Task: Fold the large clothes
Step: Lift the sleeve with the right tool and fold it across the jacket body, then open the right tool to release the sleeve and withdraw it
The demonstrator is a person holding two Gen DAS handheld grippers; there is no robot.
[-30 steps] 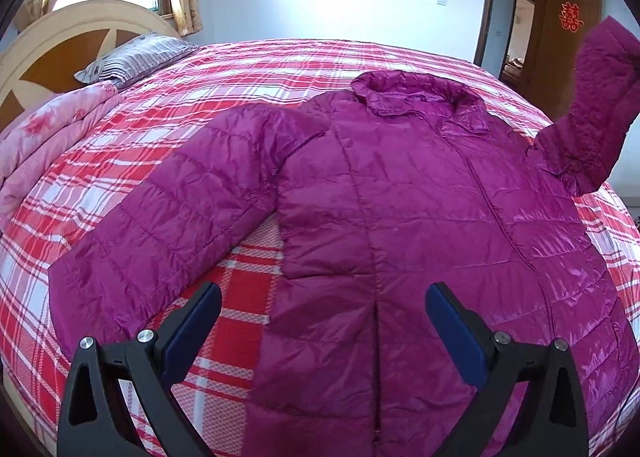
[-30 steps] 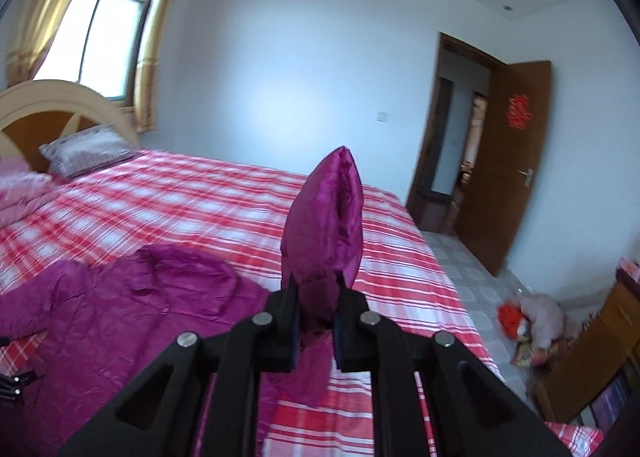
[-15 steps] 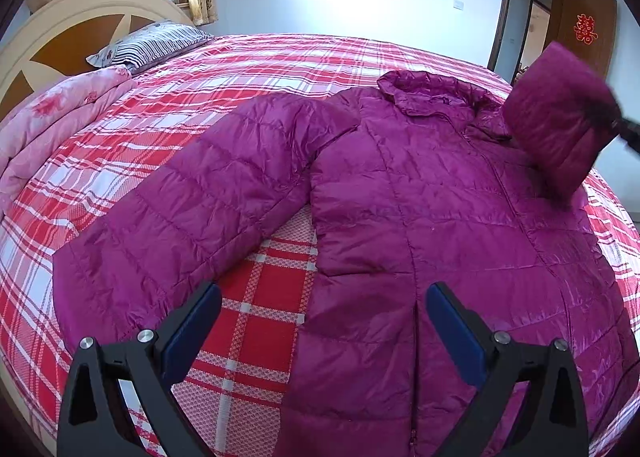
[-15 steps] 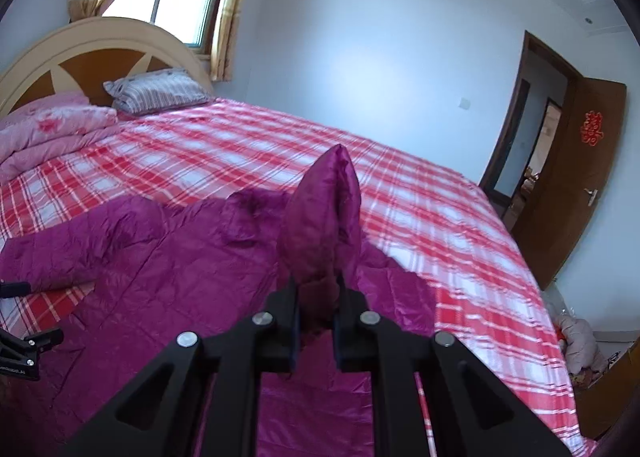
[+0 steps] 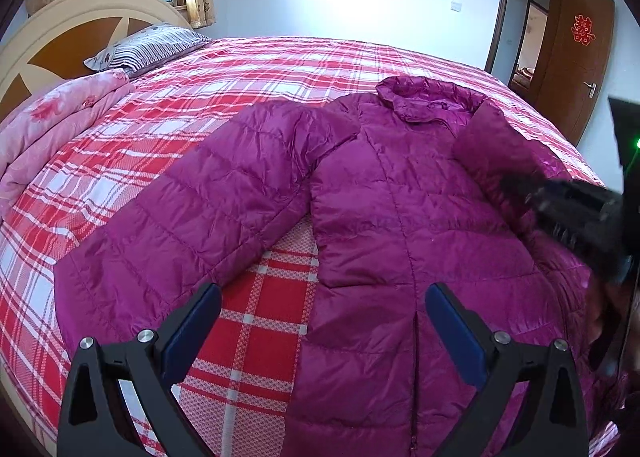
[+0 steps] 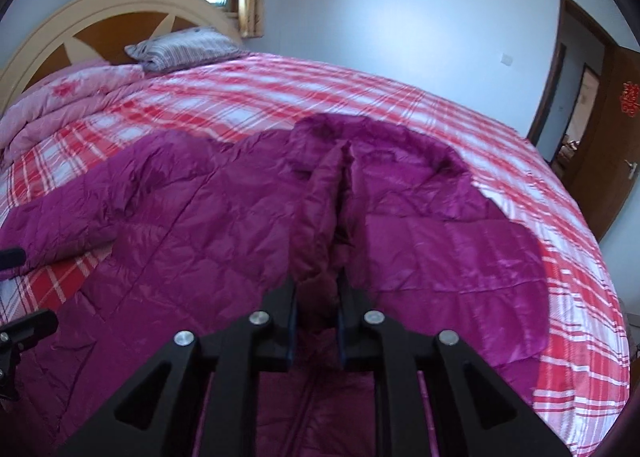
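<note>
At the centre of the right wrist frame, a sleeve (image 6: 320, 213) of the purple down jacket (image 5: 400, 217) spread on the plaid bed (image 5: 280, 69) is pinched by the right gripper (image 6: 316, 321); the left gripper (image 5: 324, 333) is held agape, lower centre. The slick cuff could slip free, and the fold could be spoiled.

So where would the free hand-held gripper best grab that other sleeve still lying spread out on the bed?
Probably at the cuff end of the flat sleeve. The open left hand-held gripper could come from the near bed edge, since that end lies nearest and clear of the jacket body.
</note>
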